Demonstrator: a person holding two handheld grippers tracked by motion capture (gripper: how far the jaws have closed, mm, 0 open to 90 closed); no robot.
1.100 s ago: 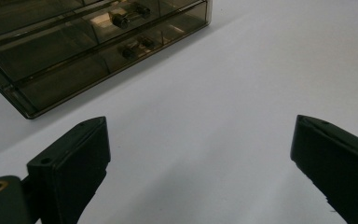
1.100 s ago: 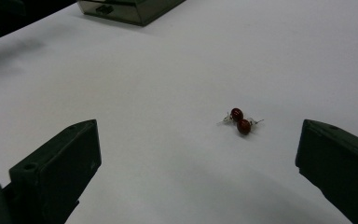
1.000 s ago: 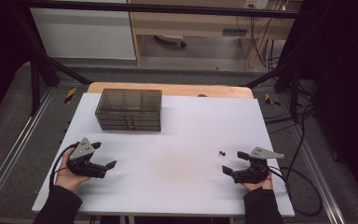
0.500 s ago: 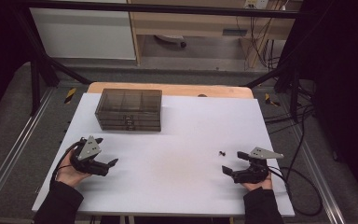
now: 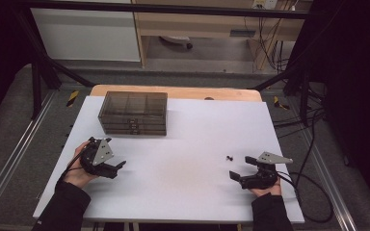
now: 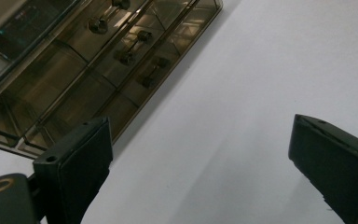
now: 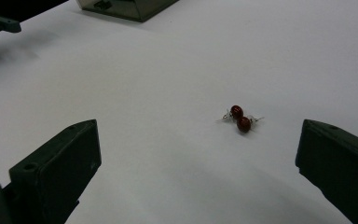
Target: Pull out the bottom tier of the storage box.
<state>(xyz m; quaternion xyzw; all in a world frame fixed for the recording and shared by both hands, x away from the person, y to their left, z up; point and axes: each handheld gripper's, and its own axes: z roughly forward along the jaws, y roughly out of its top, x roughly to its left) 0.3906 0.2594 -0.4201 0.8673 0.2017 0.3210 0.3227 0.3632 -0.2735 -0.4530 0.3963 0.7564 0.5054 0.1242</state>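
A smoky transparent drawer box stands at the back left of the white table, its small handles facing me. Two dark red bead earrings lie together on the table near my right gripper. My left gripper is open and empty, a short way in front of the box. Held low at the right, my right gripper is open too, the earrings lying just beyond its jaws.
The table's wooden back edge shows behind the white top. Black frame posts and cables flank the table. A corner of the drawer box is at the top of the right gripper view.
My left gripper has moved a little to the right and forward, toward the drawer box. The right gripper has stayed where it was.
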